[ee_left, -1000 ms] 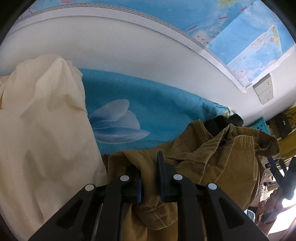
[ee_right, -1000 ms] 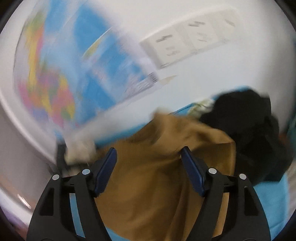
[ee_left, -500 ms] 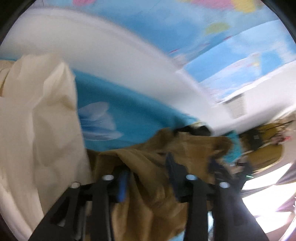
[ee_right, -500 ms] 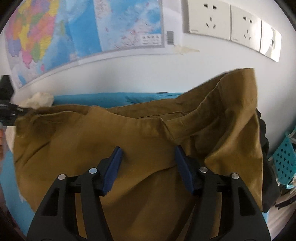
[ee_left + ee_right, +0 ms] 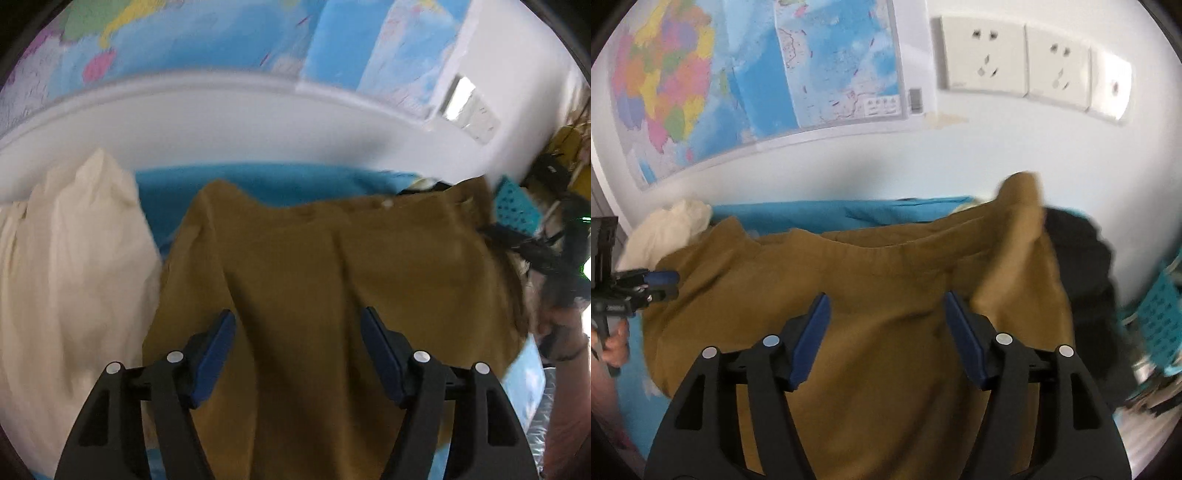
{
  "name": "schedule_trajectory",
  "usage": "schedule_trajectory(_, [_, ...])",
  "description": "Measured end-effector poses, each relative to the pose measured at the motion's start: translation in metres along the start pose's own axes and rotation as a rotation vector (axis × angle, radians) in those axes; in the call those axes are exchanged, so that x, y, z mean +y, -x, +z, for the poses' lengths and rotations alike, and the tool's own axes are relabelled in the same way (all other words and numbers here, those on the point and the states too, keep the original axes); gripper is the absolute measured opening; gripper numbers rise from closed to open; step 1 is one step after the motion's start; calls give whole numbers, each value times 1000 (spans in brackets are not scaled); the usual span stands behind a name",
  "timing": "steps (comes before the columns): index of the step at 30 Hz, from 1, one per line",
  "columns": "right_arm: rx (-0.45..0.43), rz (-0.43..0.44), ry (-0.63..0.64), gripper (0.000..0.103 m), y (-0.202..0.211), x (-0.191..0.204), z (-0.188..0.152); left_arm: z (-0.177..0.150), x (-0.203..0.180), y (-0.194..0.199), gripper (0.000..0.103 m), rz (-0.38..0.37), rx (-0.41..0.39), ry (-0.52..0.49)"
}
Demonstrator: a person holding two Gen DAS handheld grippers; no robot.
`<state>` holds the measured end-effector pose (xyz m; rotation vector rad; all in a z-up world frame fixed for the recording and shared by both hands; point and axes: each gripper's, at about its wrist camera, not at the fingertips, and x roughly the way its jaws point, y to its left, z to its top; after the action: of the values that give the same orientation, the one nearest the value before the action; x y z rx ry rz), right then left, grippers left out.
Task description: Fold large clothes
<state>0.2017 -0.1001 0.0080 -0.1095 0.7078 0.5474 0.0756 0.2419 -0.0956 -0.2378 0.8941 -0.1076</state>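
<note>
Clearly, a brown garment (image 5: 314, 295) is spread over a blue bedsheet (image 5: 258, 181), with its far edge lying toward the white wall (image 5: 240, 125). The left gripper (image 5: 297, 350) is seen above the near part of the garment, its jaws set wide apart with nothing held between them. The right gripper (image 5: 884, 332) is likewise seen above the brown garment (image 5: 868, 314), its jaws also spread wide and nothing clamped. In the right wrist view, the left gripper (image 5: 663, 284) is seen at the far left, at the left edge of the garment; whether cloth is touched by its blue tips cannot be told from there. A cream cloth (image 5: 70, 277) is piled to the left of the garment, and it is shown again as a pale heap (image 5: 668, 229) at the far left. A black garment (image 5: 1082, 258) is bunched at the right, just beside a raised brown corner. A turquoise basket (image 5: 1160, 321) is placed at the right edge. A coloured map (image 5: 757, 81) is pinned on the wall, and white wall sockets (image 5: 1027, 62) are mounted to its right. The left wrist view is blurred.
</note>
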Motion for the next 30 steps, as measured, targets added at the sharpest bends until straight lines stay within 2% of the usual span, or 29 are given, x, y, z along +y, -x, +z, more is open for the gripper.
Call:
schedule_trajectory(4, [105,12,-134,61,-35,-38,-13,-7,18,-27,64,38,34,16])
schedule_trajectory(7, [110,58,-211,64,-44,-50,-21,-10,17,-34,64,56,31,12])
schedule_trajectory(9, [84,55,-225,65,-26,-51,-21,-12,11,-25,64,85,11,-6])
schedule_trajectory(10, [51,86,-250,66,-8,-52,-23,-15,8,-15,64,101,-14,-21])
schedule_trajectory(12, [6,120,-265,73,18,-54,-30,-25,1,15,67,97,-97,-49])
schedule_trajectory(15, [-50,132,-273,85,67,-58,-60,-50,12,64,78,65,-208,-32])
schedule_trajectory(18, [-38,169,-359,90,93,-71,-110,-73,24,86,86,39,-246,8])
schedule_trajectory(21, [16,207,-436,91,85,-77,-151,-96,33,84,86,26,-208,47])
schedule_trajectory(23, [41,215,-459,92,77,-74,-164,-107,34,71,86,-14,-154,56])
schedule_trajectory(27, [3,258,-442,91,66,-64,-169,-113,26,46,90,-14,-99,20])
schedule_trajectory(29, [-1,277,-437,83,58,-60,-164,-110,21,33,87,-34,-77,20])
schedule_trajectory(30, [-4,276,-431,77,57,-58,-162,-108,19,27,81,-38,-62,25])
